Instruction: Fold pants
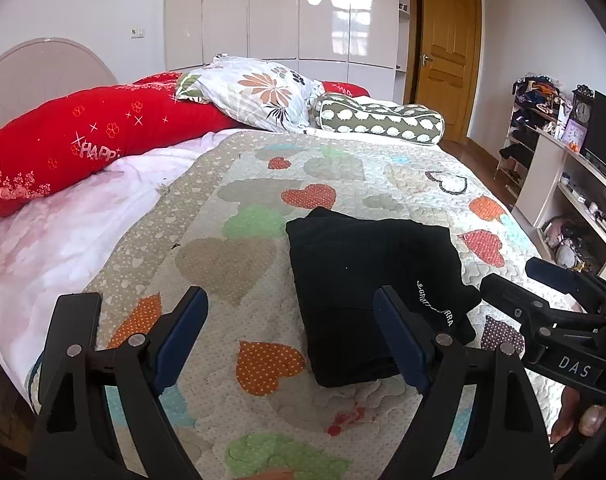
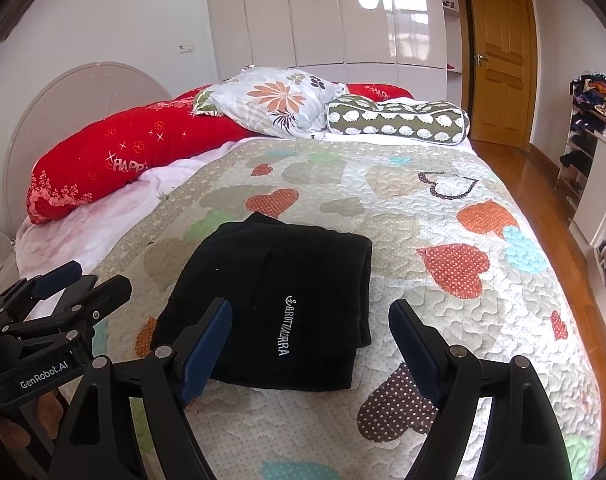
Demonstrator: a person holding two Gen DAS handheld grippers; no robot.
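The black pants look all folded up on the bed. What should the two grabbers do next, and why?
Probably just draw both back a little. The black pants already lie as a compact folded bundle on the heart quilt. The left gripper and right gripper are both open and hold nothing, so no more folding seems needed.

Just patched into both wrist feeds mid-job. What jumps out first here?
The black pants, folded into a compact bundle with white lettering, lie on the heart-patterned quilt in the middle of the bed. Both sets of tongs, left and right, stand open just short of the bundle, holding nothing. Behind, a bright red pillow runs along the headboard.
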